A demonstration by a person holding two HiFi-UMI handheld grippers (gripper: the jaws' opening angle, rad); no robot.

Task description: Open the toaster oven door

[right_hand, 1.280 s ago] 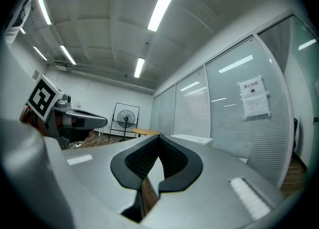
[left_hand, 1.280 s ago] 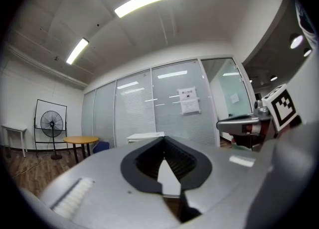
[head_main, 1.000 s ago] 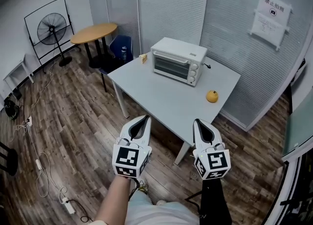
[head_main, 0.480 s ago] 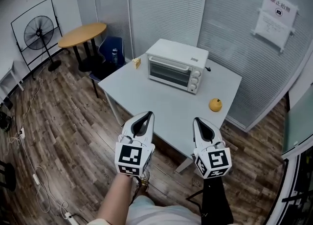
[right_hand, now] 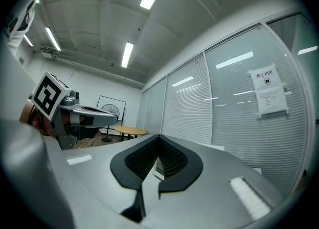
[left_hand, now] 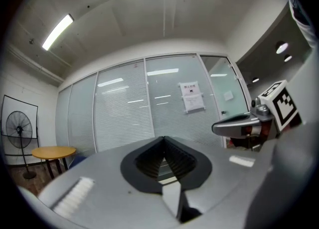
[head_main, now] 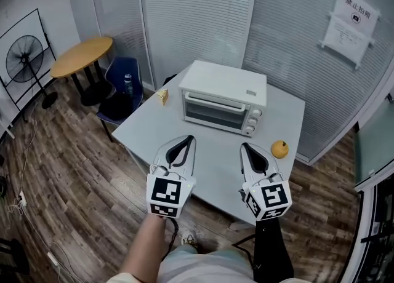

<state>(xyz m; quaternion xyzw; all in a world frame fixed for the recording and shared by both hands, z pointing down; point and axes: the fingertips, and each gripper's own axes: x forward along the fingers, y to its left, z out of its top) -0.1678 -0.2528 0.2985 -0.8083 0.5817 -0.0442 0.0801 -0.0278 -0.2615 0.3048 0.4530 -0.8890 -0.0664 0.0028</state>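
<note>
The white box-shaped toaster oven (head_main: pixel 223 98) sat toward the far side of the pale grey rectangular table (head_main: pixel 209 149), its glass-front door (head_main: pixel 214 113) shut and facing the person, w/ 3 knobs down its right end. The left gripper (head_main: pixel 186 141) and right gripper (head_main: pixel 245 149) hung side by side over the table's near edge, well short of the oven and not touching it. In the left gripper view the 2 jaws met at their tips w/ nothing between them; the right gripper view showed the same, jaws closed together and empty. A small round orange fruit (head_main: pixel 280 149) lay on the table near the oven's right front corner, just beyond the right gripper. A small yellow item (head_main: pixel 162 96) sat at the table's far left corner; what it was couldn't be made out. Off to the left stood a round wooden side table (head_main: pixel 82 53), a blue chair (head_main: pixel 120 94) and a black standing fan (head_main: pixel 18 59). A white paper notice (head_main: pixel 349 20) hung on the blinds-covered glass wall behind.
</note>
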